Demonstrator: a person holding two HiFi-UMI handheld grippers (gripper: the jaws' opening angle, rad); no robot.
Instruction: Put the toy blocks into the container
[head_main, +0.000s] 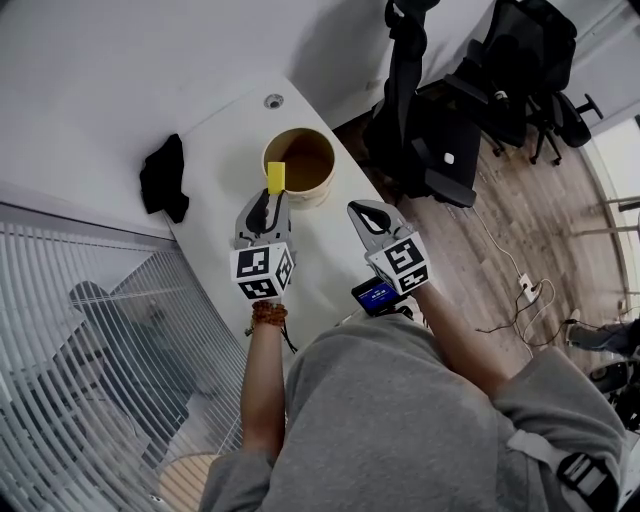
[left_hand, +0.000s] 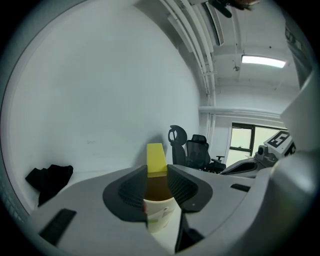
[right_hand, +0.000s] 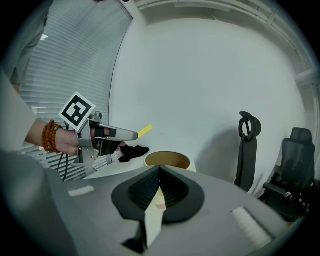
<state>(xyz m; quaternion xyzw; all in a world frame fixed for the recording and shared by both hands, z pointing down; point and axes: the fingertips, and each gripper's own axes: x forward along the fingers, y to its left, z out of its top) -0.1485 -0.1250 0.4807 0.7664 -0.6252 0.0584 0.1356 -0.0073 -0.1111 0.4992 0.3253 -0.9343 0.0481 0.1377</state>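
The left gripper (head_main: 268, 203) has its fingers clamped on a small yellow rectangular toy block (left_hand: 156, 158), which sticks out past the tips (its faces look plain and smooth). In the head view the block sits over the near rim of the round cream container with a brown inside (head_main: 301, 163), not yet in it. The right gripper (right_hand: 159, 169) is just beside, its fingers together on nothing. Both are over a white desk (head_main: 220, 200) that carries a crumpled black cloth (head_main: 164, 180). Beyond stand black office chairs (head_main: 440, 120) on a wooden floor (head_main: 530, 210), with a plain white wall (left_hand: 100, 100) behind.
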